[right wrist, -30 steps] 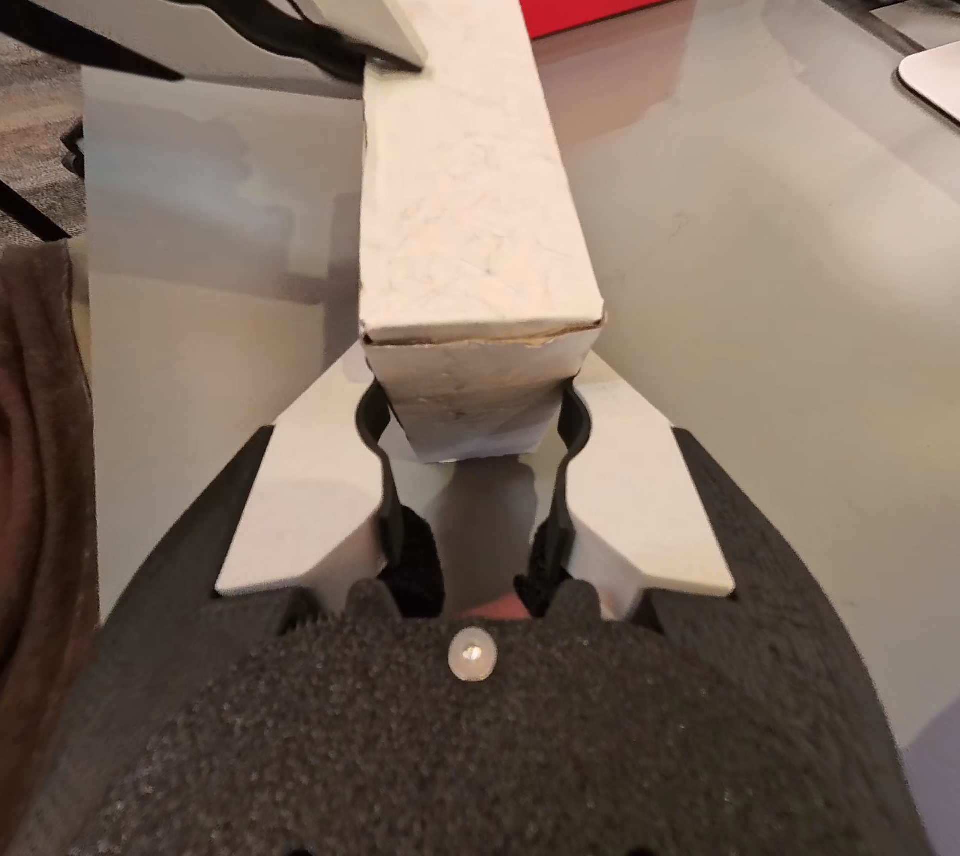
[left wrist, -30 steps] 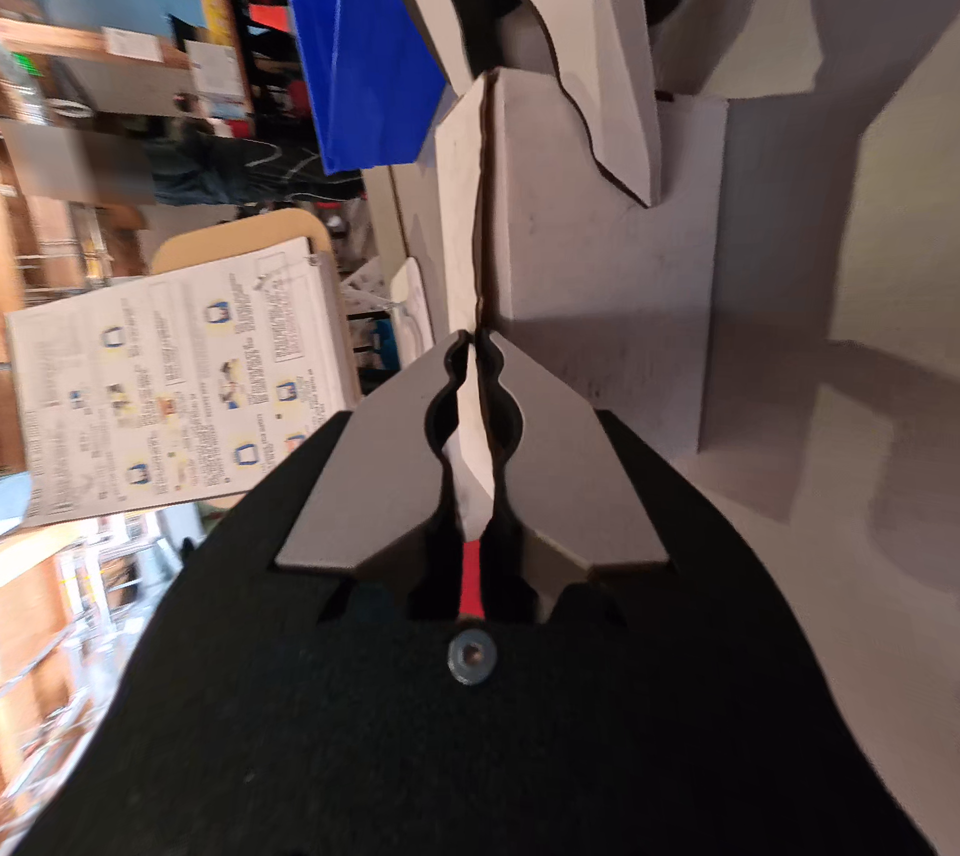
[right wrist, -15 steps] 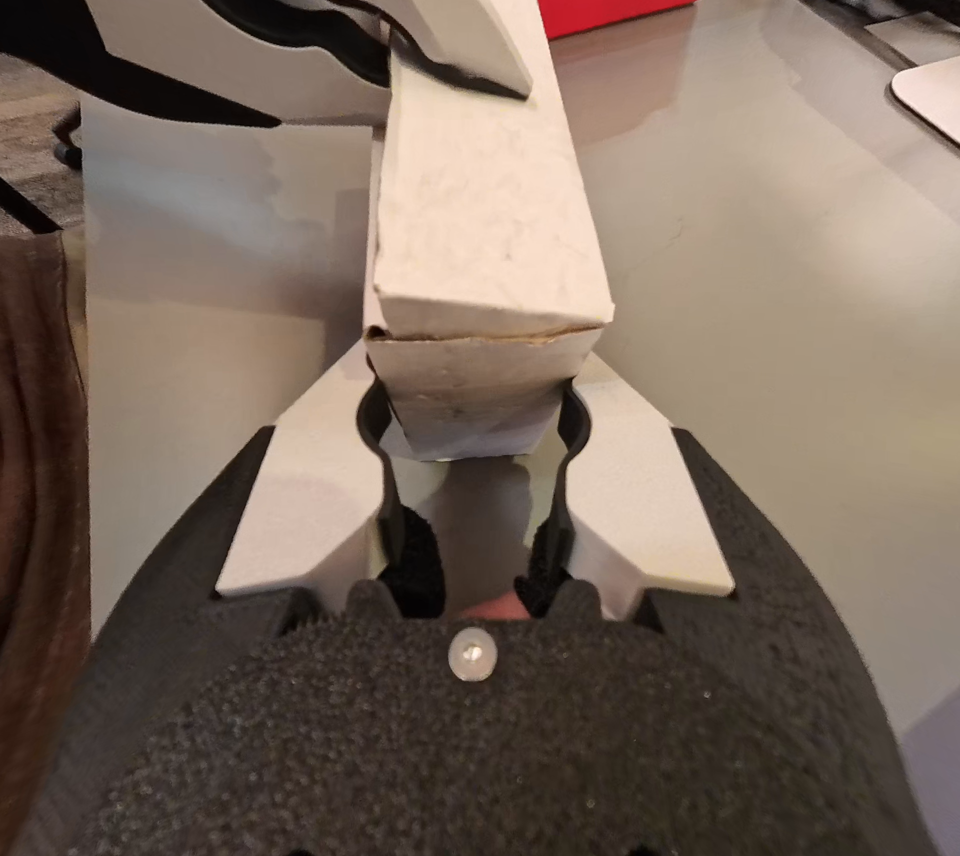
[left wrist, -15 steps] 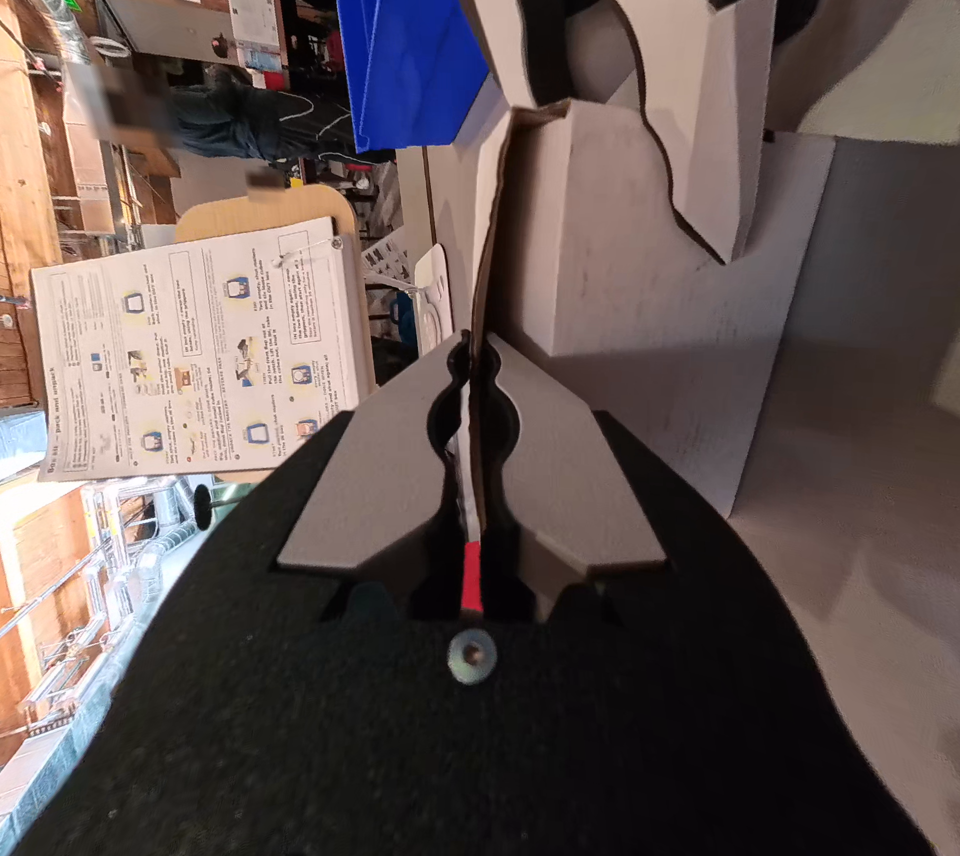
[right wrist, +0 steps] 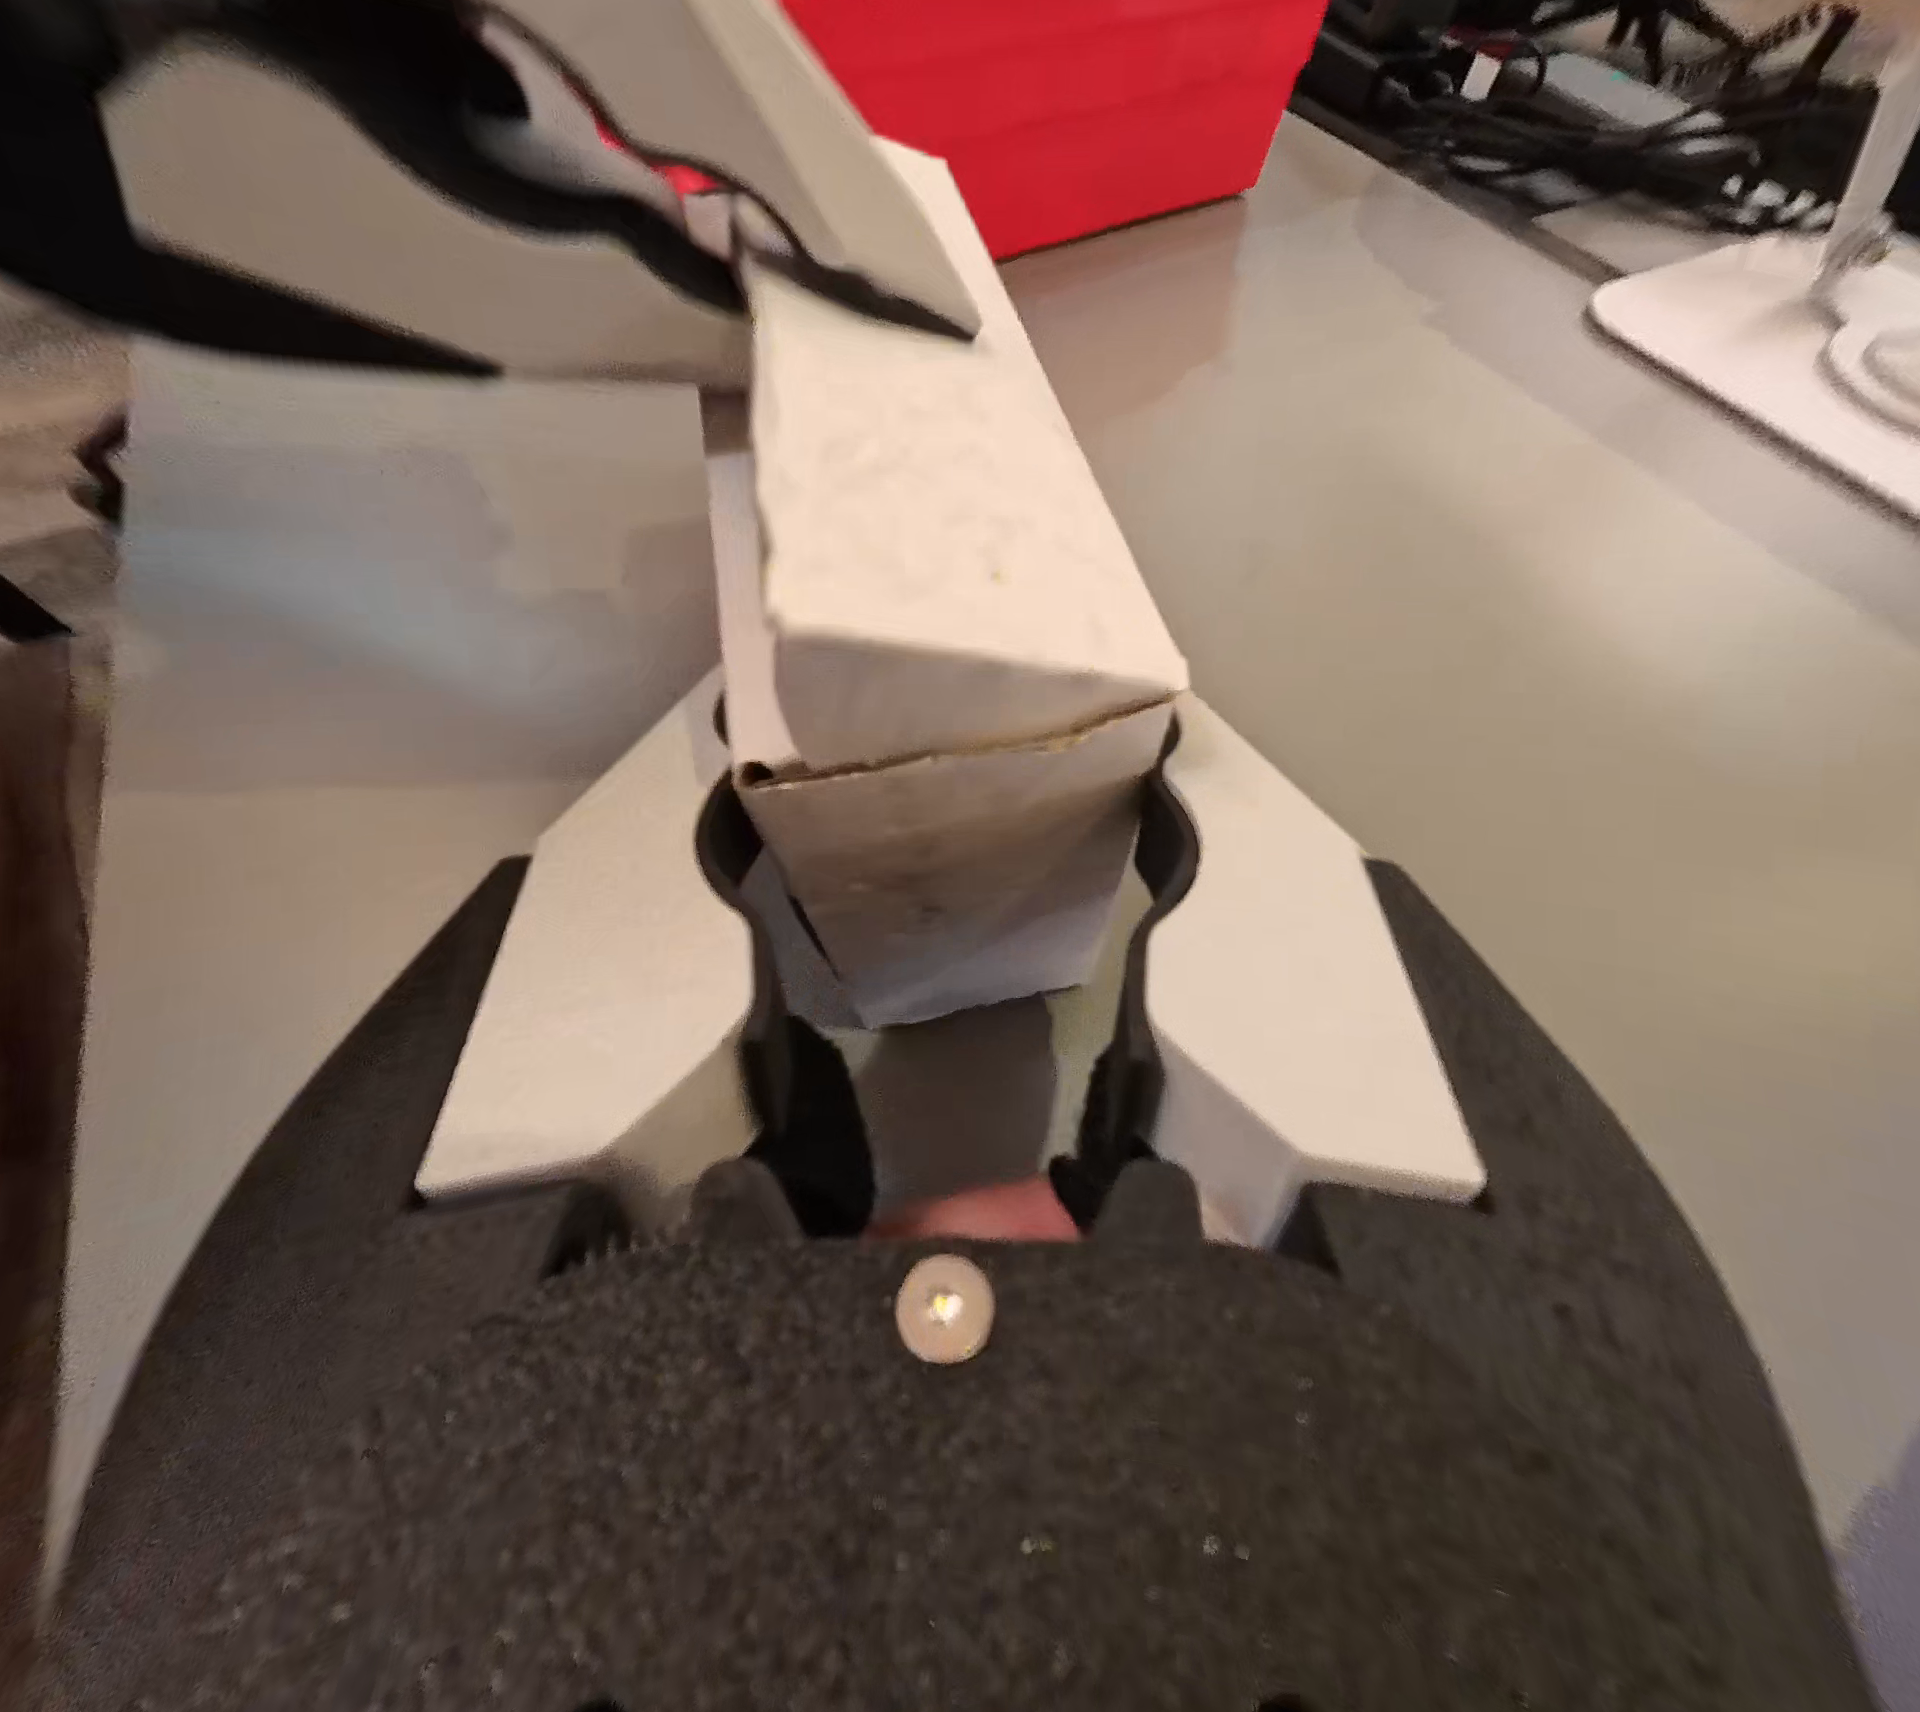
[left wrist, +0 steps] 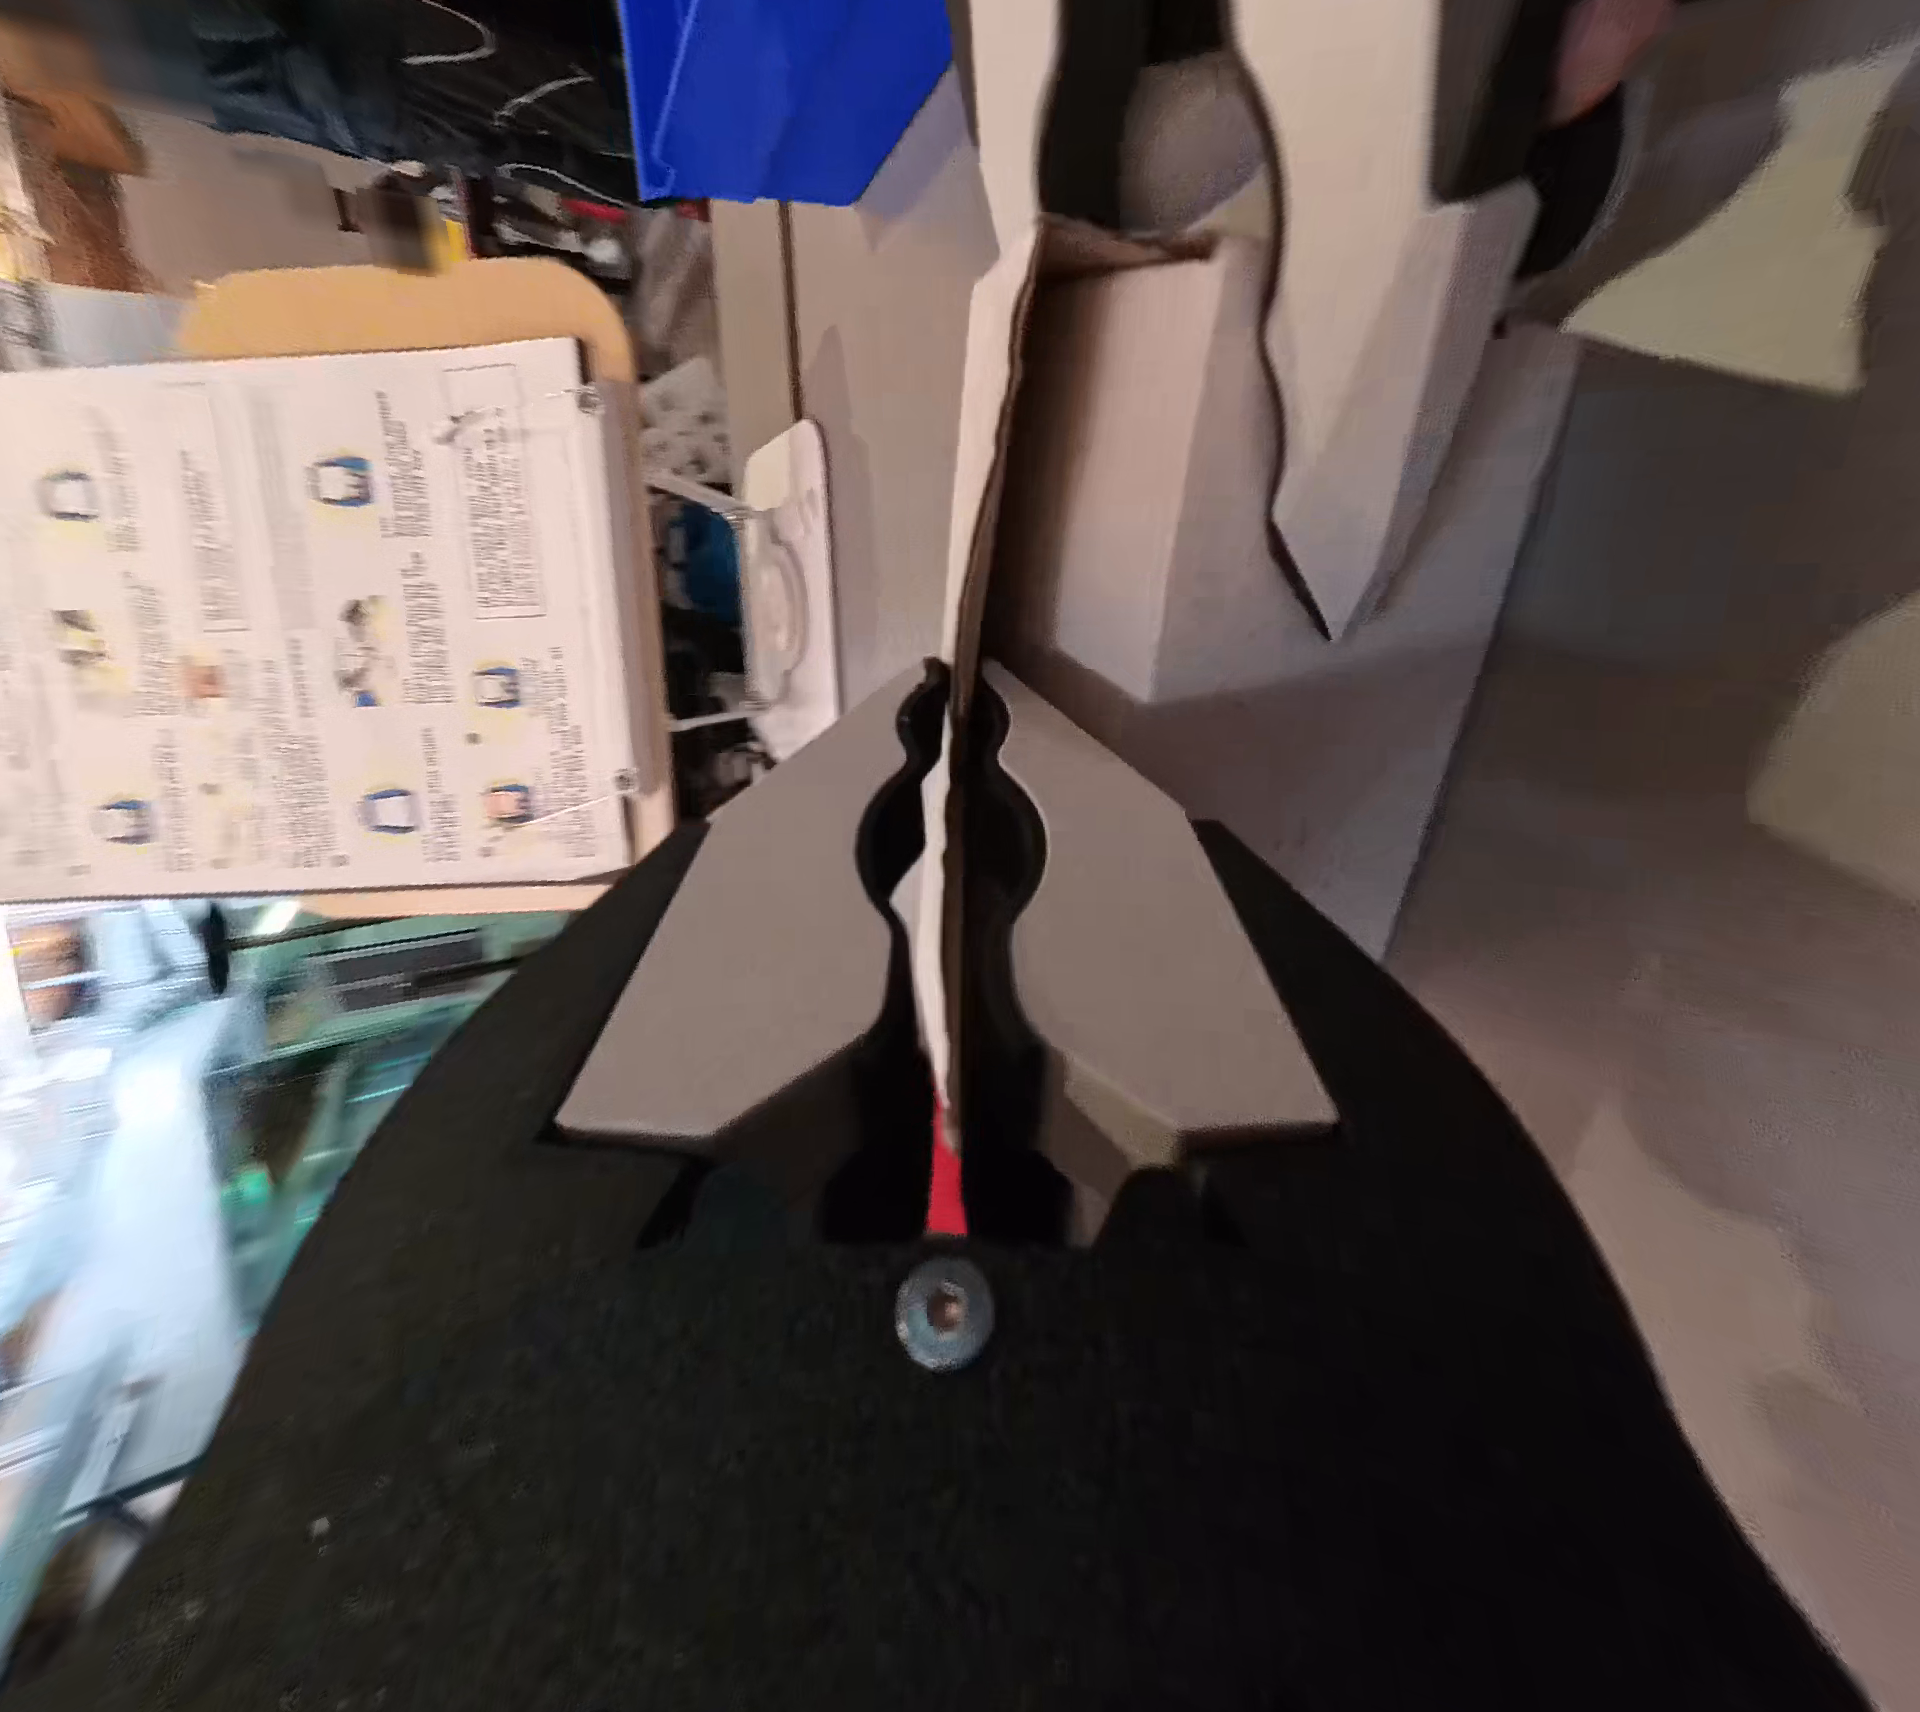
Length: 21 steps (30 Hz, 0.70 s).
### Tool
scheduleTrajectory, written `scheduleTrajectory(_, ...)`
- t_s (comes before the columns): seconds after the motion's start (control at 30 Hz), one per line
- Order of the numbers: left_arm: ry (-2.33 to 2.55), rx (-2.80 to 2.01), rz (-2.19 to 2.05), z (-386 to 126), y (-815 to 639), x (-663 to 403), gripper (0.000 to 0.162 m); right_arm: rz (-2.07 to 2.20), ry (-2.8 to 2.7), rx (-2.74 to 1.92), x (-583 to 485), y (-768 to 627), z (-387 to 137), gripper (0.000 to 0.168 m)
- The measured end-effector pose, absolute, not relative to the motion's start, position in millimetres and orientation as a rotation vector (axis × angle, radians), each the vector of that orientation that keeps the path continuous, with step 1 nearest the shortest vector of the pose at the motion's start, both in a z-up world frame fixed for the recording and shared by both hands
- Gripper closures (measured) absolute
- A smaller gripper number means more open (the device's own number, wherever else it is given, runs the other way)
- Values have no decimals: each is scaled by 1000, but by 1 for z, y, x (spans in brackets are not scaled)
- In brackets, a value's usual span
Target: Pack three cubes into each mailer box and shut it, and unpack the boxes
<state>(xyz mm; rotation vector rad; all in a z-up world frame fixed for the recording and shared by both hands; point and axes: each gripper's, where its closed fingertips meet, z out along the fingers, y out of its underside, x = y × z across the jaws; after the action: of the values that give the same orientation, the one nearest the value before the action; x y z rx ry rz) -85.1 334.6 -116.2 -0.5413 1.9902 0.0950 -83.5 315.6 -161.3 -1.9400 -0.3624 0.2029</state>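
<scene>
Your right gripper [right wrist: 951, 753] clamps one end of the white mailer box [right wrist: 925, 519] above the grey worktop [right wrist: 1455, 571]. Your left gripper [left wrist: 961, 686] pinches its thin flap [left wrist: 982, 457] at the far end. Its contents stay hidden.

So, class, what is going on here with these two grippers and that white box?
A person works a white mailer box between two hand-held grippers above a grey table. The right gripper clamps the box's near end across its width. The left gripper pinches a thin cardboard flap at the far end. A red bin stands behind.
</scene>
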Motion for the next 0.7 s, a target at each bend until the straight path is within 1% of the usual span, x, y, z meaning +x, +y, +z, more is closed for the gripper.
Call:
scheduleTrajectory(0.13, 2091, -647, -54, -103, 327, -90, 162, -82, -550, -1880, -77, 313, -158, 96)
scheduleTrajectory(0.23, 2121, -596, -33, -101, 326, -92, 162, -304, -629, -1830, -67, 315, -154, 96)
scheduleTrajectory(0.33, 2105, -542, 20, -103, 324, -90, 162, -211, -604, -1855, -71, 310, -159, 96)
scheduleTrajectory(0.4, 2081, -528, 45, -104, 325, -90, 162, -83, -536, -1881, -75, 302, -160, 83)
scheduleTrajectory(0.53, 2041, -565, 49, -105, 324, -95, 162, 234, -228, -1893, -72, 289, -141, 77)
scheduleTrajectory(0.6, 2033, -604, 57, -105, 323, -97, 162, 258, -122, -1897, -68, 289, -137, 81)
scheduleTrajectory(0.7, 2038, -670, 51, -105, 319, -100, 162, 143, -169, -1879, -76, 292, -133, 104)
